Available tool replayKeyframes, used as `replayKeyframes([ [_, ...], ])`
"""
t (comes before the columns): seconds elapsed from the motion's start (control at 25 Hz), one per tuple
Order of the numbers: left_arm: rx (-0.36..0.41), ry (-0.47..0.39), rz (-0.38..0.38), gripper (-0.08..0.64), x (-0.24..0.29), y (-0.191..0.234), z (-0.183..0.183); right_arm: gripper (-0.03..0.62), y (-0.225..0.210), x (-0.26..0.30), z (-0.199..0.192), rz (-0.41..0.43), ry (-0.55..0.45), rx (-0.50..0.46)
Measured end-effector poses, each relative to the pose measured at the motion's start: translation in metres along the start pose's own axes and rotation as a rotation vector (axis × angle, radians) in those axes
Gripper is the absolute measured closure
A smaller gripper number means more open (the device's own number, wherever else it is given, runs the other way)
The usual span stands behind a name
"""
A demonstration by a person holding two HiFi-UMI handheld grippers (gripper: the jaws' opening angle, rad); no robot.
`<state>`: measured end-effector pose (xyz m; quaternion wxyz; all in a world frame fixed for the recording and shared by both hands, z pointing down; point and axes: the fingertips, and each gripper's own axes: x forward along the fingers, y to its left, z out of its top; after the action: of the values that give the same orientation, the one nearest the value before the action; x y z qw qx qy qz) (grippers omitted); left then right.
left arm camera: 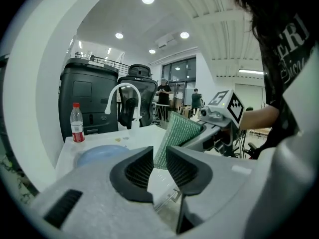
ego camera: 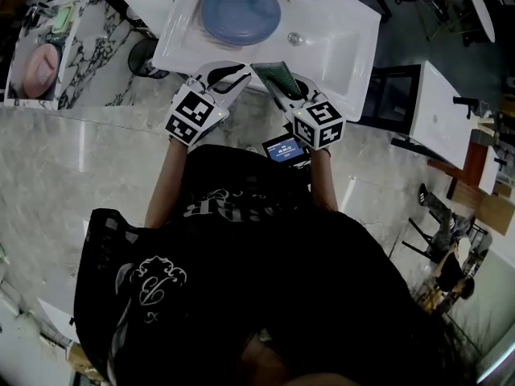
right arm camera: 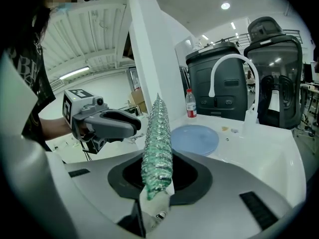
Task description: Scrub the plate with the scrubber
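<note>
A round blue plate (ego camera: 240,12) lies flat in the white sink (ego camera: 346,47), toward its far left. Both grippers hover at the sink's near rim. My right gripper (ego camera: 272,85) is shut on a thin green scrubber (ego camera: 278,72), which stands upright between its jaws (right arm camera: 157,143). My left gripper (ego camera: 234,75) is just left of it; its jaws are drawn to a narrow slit with nothing in them (left arm camera: 159,157). In the left gripper view the scrubber (left arm camera: 177,135) is right beyond the jaws and the plate (left arm camera: 97,156) is low at the left. The plate (right arm camera: 195,138) lies past the scrubber.
A white curved faucet (right arm camera: 227,63) rises at the sink's far side, with a red-capped bottle (right arm camera: 190,103) next to it. The drain (ego camera: 294,39) is right of the plate. A marble counter (ego camera: 88,63) lies to the left, white furniture (ego camera: 438,111) to the right.
</note>
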<state>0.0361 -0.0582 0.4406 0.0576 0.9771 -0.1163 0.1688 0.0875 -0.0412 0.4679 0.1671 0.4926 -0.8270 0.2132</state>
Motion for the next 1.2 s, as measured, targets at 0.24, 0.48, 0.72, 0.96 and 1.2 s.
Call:
replayKeyframes([
  [0.24, -0.009, -0.007, 0.09, 0.471, 0.005, -0.041, 0.01, 0.502, -0.002, -0.055, -0.023, 0.024, -0.018, -0.023],
  [0.48, -0.026, -0.024, 0.182, 0.471, 0.0, -0.093, 0.015, 0.503, 0.005, -0.103, -0.046, 0.059, -0.036, -0.063],
  [0.72, -0.046, -0.022, 0.24, 0.471, -0.014, -0.146, 0.01, 0.502, 0.028, -0.134, -0.065, 0.124, -0.056, -0.069],
  [0.96, -0.069, 0.0, 0.285, 0.471, -0.028, -0.179, -0.002, 0.503, 0.055, -0.148, -0.08, 0.195, -0.059, -0.077],
  [1.2, -0.081, -0.011, 0.308, 0.471, -0.039, -0.196, -0.003, 0.502, 0.071, -0.154, -0.081, 0.229, -0.065, -0.104],
])
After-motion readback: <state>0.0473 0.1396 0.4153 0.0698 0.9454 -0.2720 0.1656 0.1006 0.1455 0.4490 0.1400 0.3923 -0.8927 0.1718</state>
